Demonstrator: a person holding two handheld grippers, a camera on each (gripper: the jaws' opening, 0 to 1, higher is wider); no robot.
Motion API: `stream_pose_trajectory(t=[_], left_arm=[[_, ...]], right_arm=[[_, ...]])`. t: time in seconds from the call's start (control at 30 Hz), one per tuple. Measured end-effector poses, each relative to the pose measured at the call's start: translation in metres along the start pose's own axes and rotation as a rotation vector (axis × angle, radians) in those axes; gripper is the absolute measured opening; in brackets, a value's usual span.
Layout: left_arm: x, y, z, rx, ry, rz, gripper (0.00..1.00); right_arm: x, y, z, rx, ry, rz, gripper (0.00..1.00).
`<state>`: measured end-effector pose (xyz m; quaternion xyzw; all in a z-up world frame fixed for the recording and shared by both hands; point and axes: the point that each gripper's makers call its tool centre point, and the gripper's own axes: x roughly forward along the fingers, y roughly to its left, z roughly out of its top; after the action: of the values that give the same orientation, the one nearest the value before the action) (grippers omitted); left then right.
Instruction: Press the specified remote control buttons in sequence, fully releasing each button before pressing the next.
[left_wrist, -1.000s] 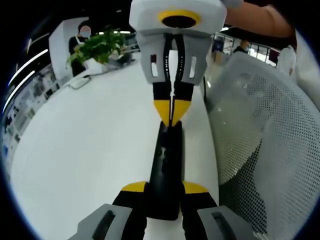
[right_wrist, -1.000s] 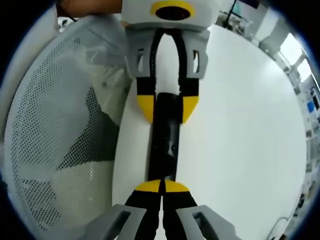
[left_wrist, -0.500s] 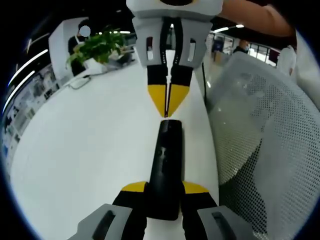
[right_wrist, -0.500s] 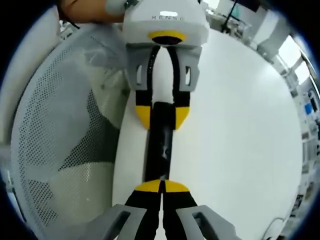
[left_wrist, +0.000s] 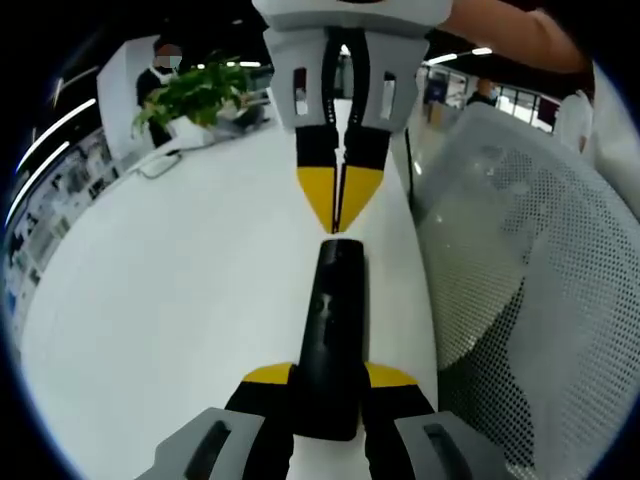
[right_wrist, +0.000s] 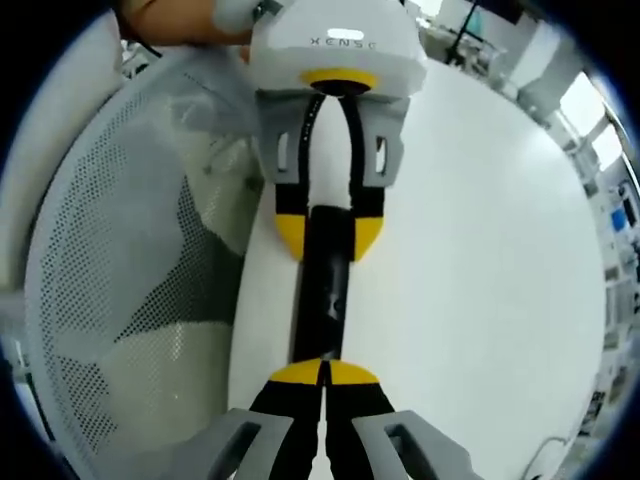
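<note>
Left tool (left_wrist: 330, 385): jaws clamped on both sides of near end of black remote control (left_wrist: 333, 320), held just above white surface (left_wrist: 170, 300).

Right tool (left_wrist: 341, 215): jaws shut together, tips forming single pointed probe, poised just off far end of remote control, not touching.

Beyond: mesh chair (left_wrist: 530, 300) beside surface edge; potted plant (left_wrist: 195, 95) far back.

Judgement: probe released, between presses. Next move calls for lowering closed tips squarely onto next specified button; button identity not legible.
</note>
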<state>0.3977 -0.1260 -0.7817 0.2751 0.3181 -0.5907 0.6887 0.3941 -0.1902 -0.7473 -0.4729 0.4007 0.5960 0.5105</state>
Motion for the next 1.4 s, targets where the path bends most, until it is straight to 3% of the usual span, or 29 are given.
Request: stream_pose_trajectory(t=[0.8, 1.4], left_arm=[[0.000, 0.001, 0.001, -0.001, -0.004, 0.000, 0.24], [0.001, 0.002, 0.001, -0.006, -0.008, 0.001, 0.24]], right_arm=[[0.023, 0.000, 0.014, -0.011, -0.004, 0.038, 0.00], [0.031, -0.001, 0.012, -0.008, 0.023, 0.049, 0.00]])
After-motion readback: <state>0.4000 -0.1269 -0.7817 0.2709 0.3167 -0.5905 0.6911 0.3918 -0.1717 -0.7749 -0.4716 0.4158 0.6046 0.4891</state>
